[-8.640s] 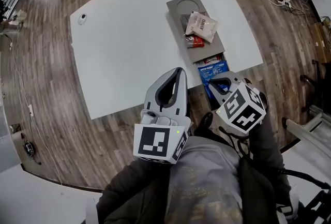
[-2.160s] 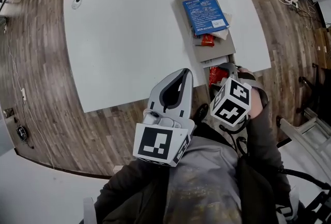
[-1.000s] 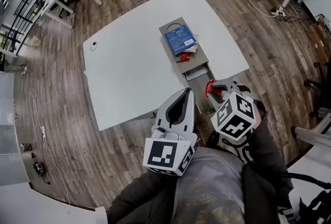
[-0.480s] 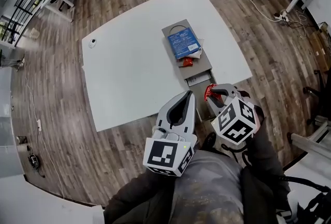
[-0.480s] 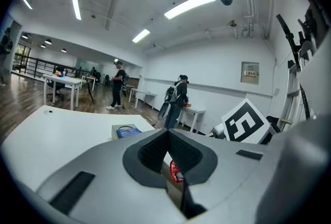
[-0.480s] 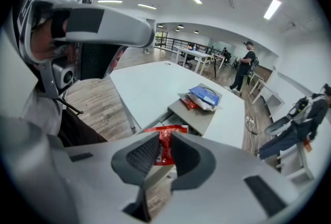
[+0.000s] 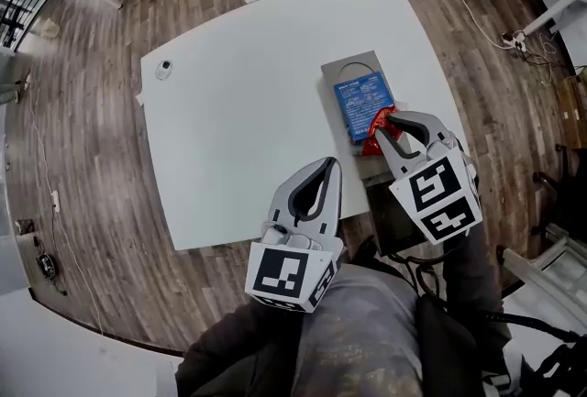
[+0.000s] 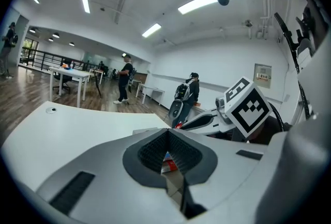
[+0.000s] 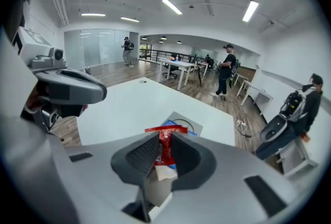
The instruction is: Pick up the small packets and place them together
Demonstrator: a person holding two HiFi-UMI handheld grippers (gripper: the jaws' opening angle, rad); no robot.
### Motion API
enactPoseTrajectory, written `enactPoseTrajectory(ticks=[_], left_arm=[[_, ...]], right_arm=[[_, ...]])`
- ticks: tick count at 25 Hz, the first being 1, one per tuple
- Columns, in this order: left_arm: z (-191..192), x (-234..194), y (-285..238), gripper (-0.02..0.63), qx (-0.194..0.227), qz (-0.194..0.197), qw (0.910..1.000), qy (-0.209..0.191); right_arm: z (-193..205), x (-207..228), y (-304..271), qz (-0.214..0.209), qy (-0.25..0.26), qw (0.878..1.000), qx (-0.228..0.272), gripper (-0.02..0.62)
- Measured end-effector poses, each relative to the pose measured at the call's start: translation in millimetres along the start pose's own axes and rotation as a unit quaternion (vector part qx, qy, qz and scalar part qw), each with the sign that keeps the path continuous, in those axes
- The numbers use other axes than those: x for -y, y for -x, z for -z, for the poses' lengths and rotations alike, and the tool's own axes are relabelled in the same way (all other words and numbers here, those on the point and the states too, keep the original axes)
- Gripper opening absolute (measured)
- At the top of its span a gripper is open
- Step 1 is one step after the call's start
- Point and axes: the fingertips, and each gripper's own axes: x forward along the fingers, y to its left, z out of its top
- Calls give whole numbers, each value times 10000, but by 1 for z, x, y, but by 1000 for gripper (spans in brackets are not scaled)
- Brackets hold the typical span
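One narrow red packet [image 9: 165, 146], wider on top.

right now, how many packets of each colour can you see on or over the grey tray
blue packet: 1
red packet, gripped by the right gripper: 1
total: 2 in plain view; anything under the blue one is hidden

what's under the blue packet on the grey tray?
Only the grey tray shows around the blue packet; anything beneath is covered. Right tongs grip a red packet at its corner.
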Motion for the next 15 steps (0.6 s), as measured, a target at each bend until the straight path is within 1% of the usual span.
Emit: enactPoseTrajectory(ticks=[5, 8, 9, 13, 15], left_arm=[[1, -36, -11, 3, -112, -144, 9996, 216], [4, -46, -16, 3, -172, -172, 9992, 317], [5, -47, -17, 3, -191, -169, 9991, 341], [6, -50, -20, 3, -203, -120, 9990, 381], [6, -50, -19, 3, -194, -112, 9991, 373]], right_arm=[[2, 14, -39, 80, 131, 9986, -515, 72], [12, 15, -54, -1, 74, 9970, -764, 78], [14, 14, -57, -38, 57, 9966, -825, 90], [15, 11, -64, -81, 42, 9960, -885, 115], [11, 12, -61, -10, 37, 9969, -787, 147]])
